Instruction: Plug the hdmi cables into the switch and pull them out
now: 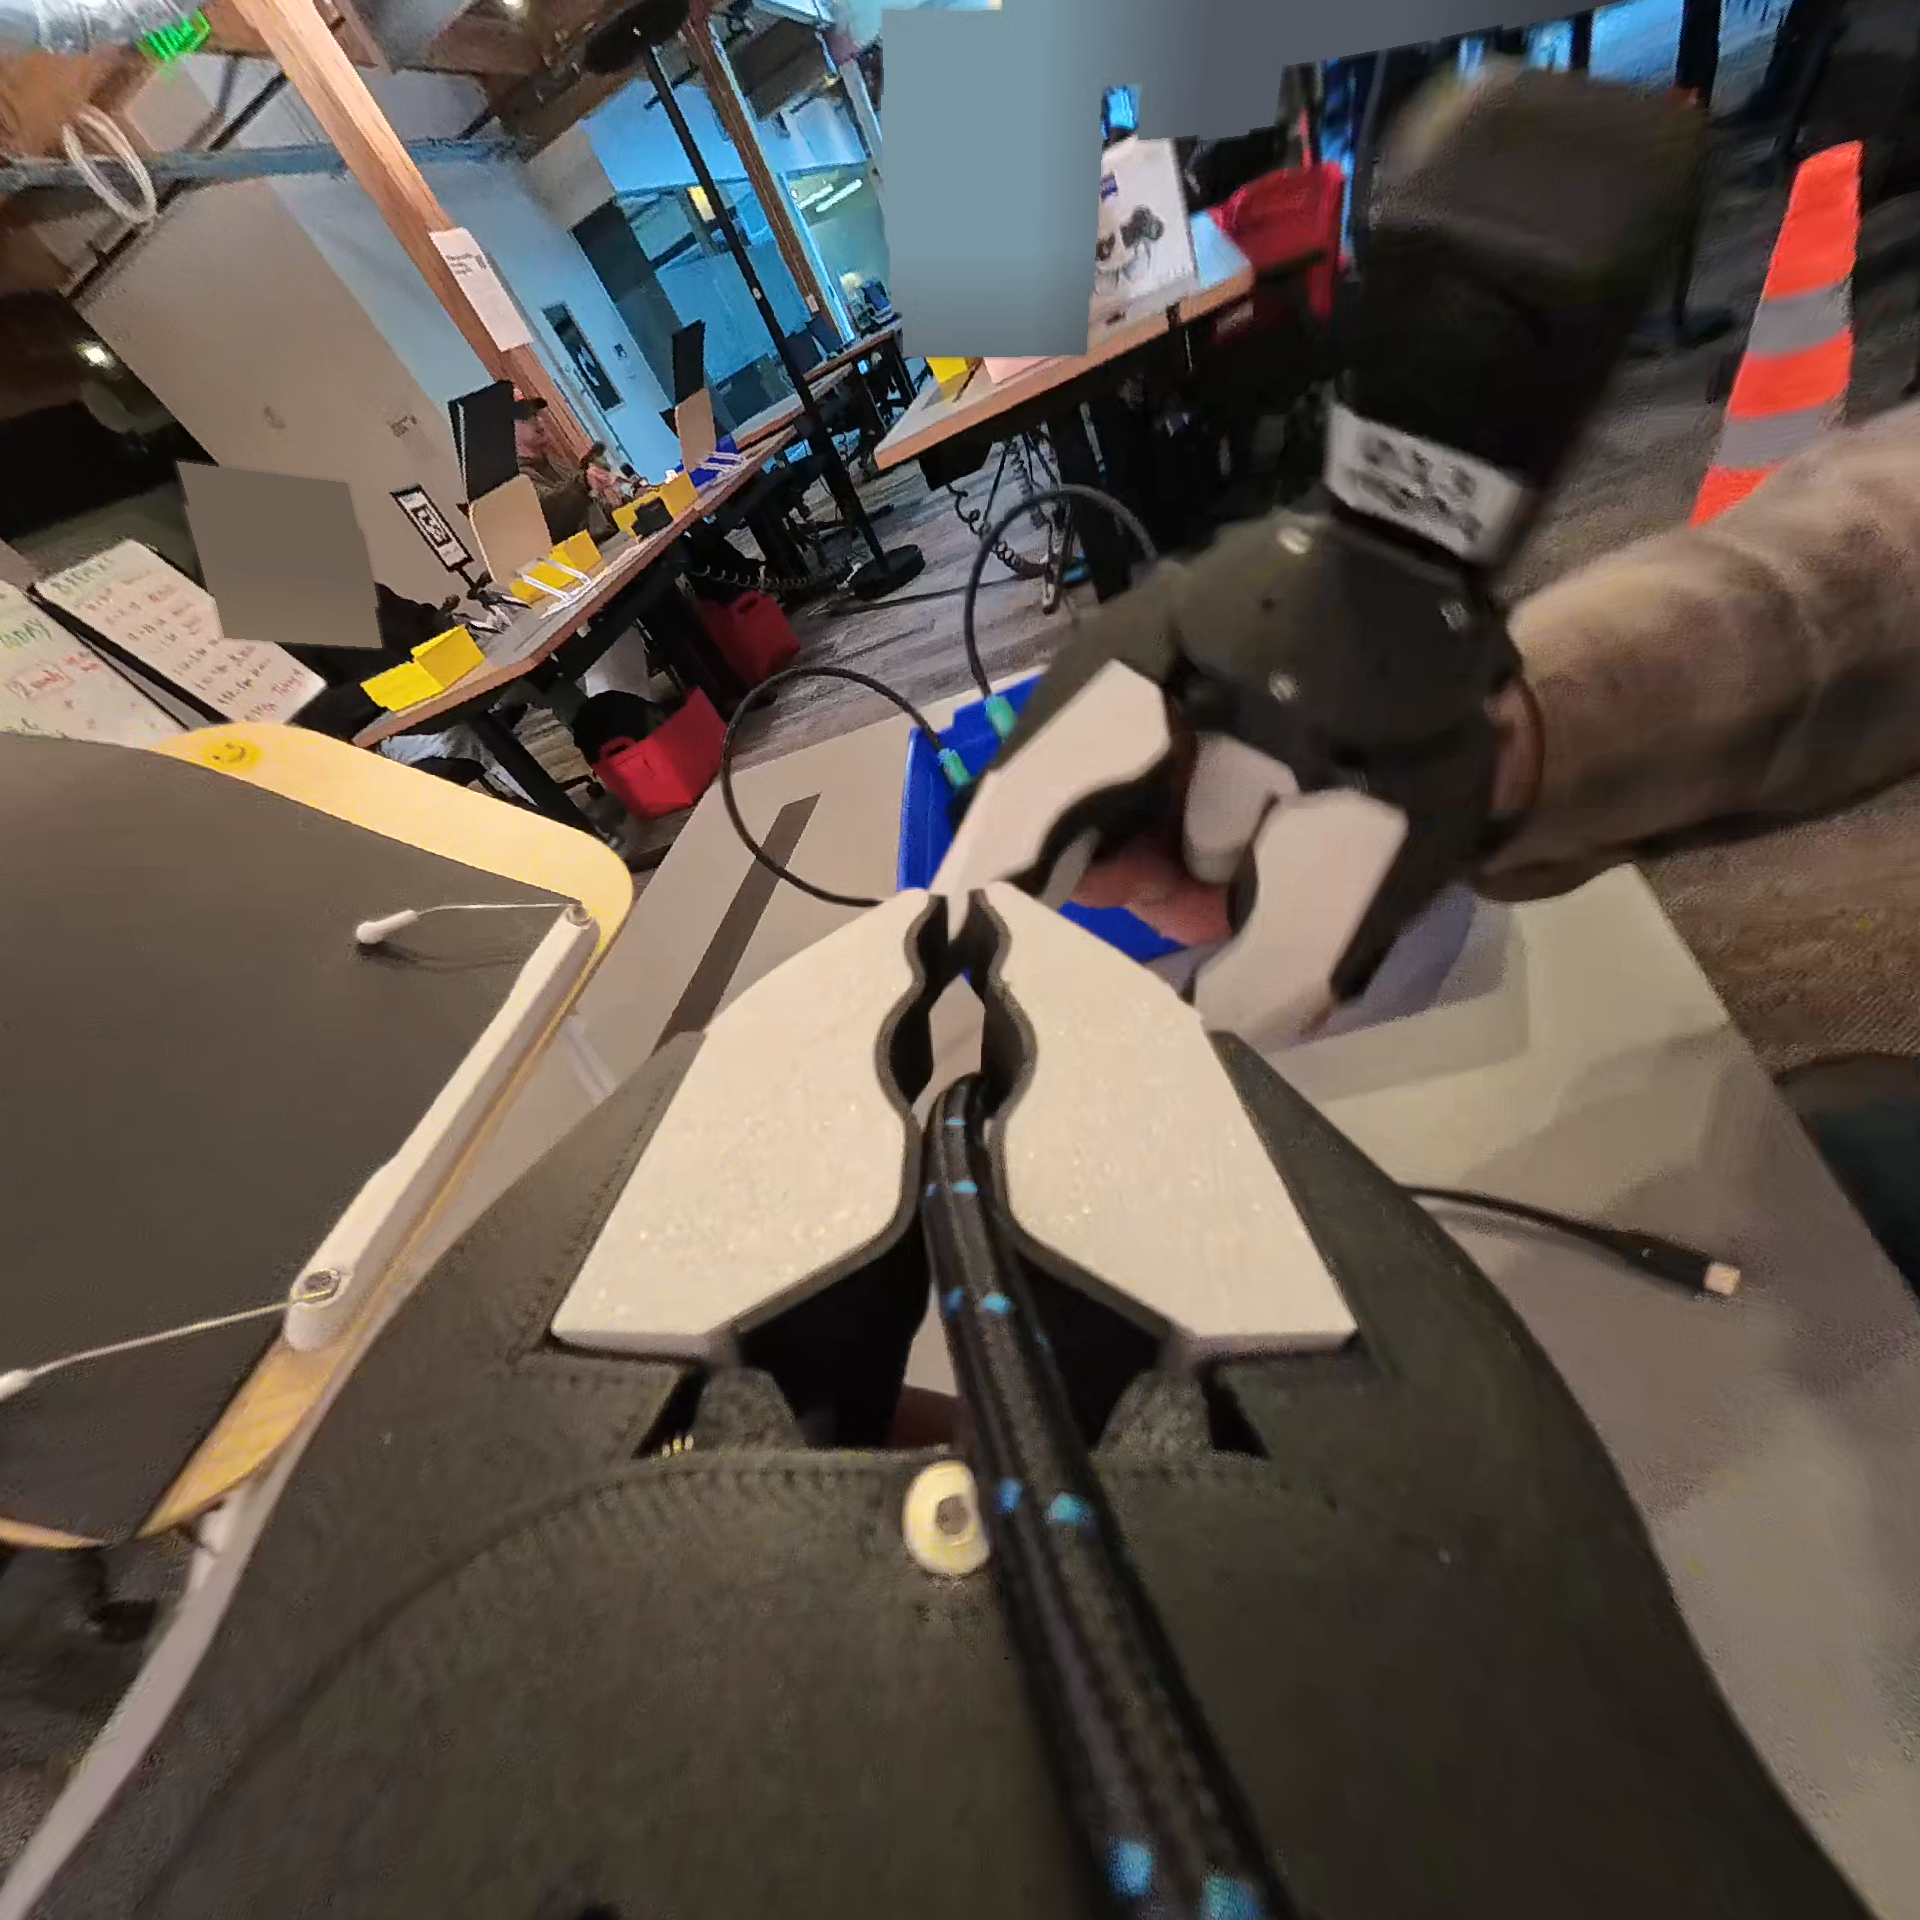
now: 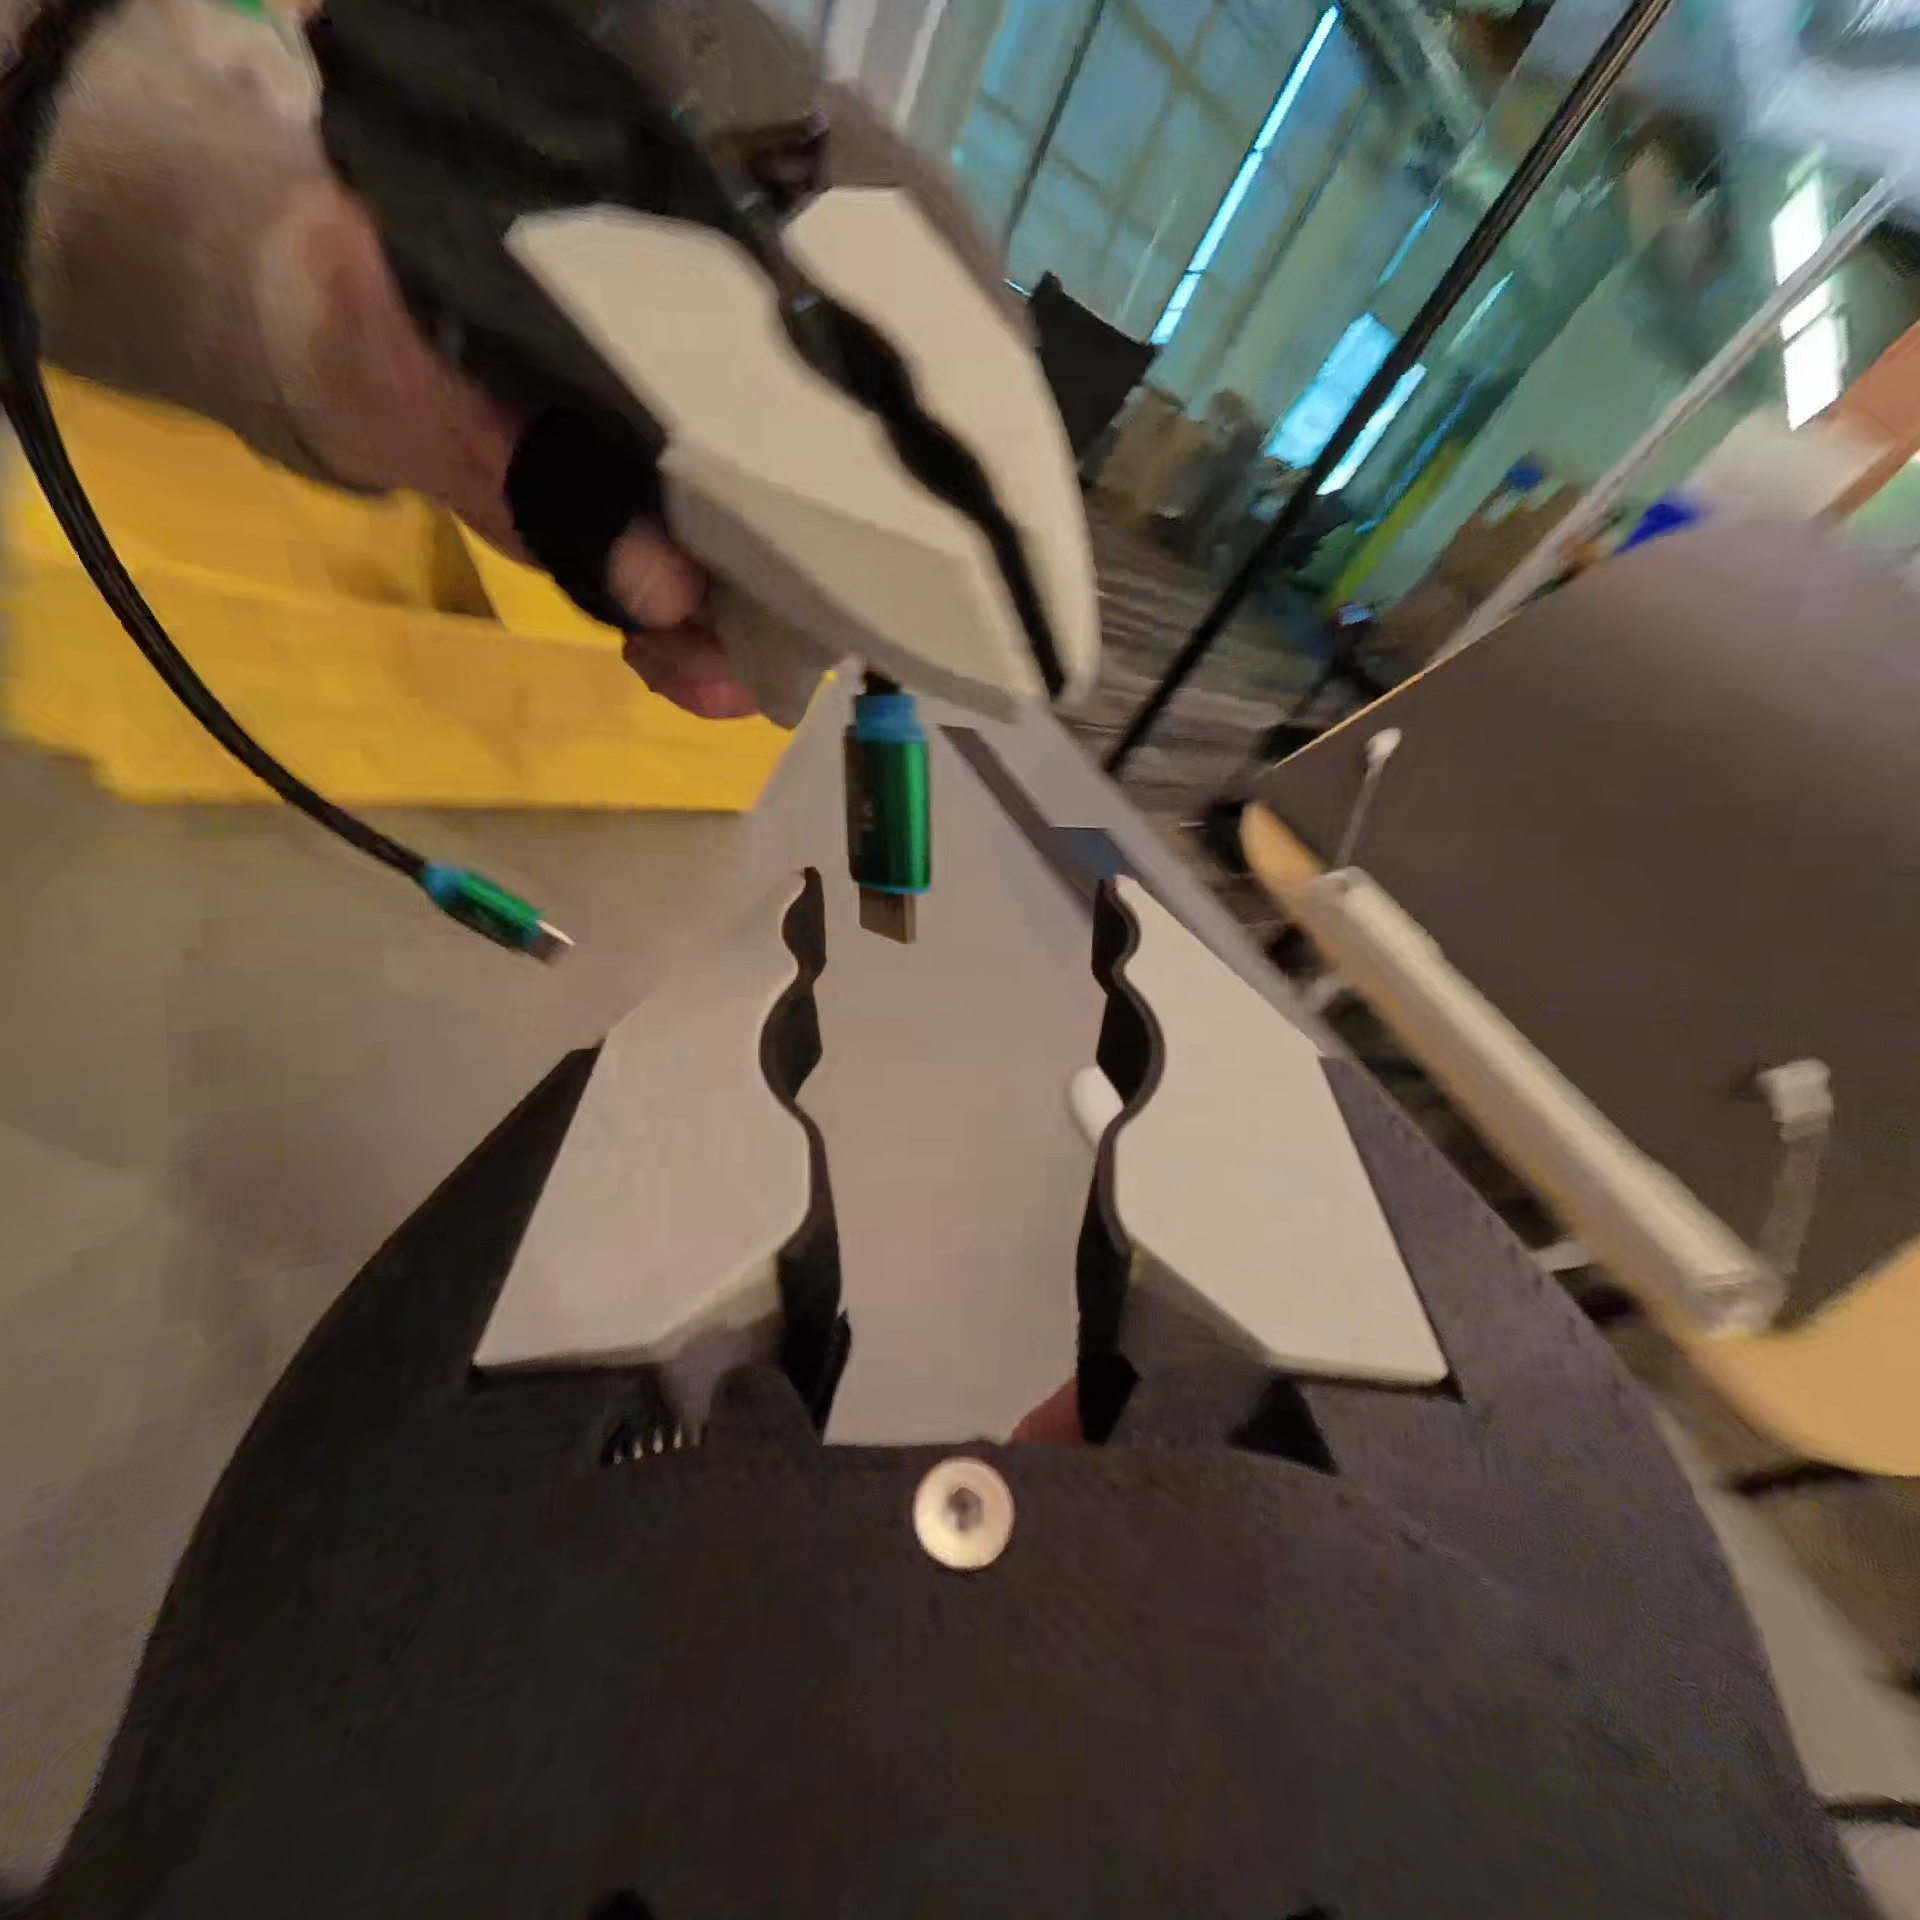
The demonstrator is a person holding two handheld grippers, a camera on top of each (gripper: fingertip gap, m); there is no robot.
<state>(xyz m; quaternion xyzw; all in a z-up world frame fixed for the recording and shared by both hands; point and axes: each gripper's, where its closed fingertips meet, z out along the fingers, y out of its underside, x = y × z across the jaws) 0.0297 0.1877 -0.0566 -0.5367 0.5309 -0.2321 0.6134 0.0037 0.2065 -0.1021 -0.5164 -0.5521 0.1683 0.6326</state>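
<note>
Braided black cable (image 1: 1023, 1382) runs up between the left gripper (image 1: 958, 914), whose jaws are closed on it, and in the right wrist view its green plug (image 2: 886, 821) hangs below those pinched tips. Right gripper (image 2: 961, 894) has its jaws open and empty just under that plug, above the grey table (image 2: 312, 1039). Another green plug (image 2: 488, 909) dangles near a yellow bin (image 2: 364, 644).

I see handwriting on a whiteboard (image 1: 156, 644) at the left edge, printed sheets on a wooden post (image 1: 480, 286), a lit green sign (image 1: 177, 36) (upper left corner) and a square black-and-white marker (image 1: 431, 525) beside them.
</note>
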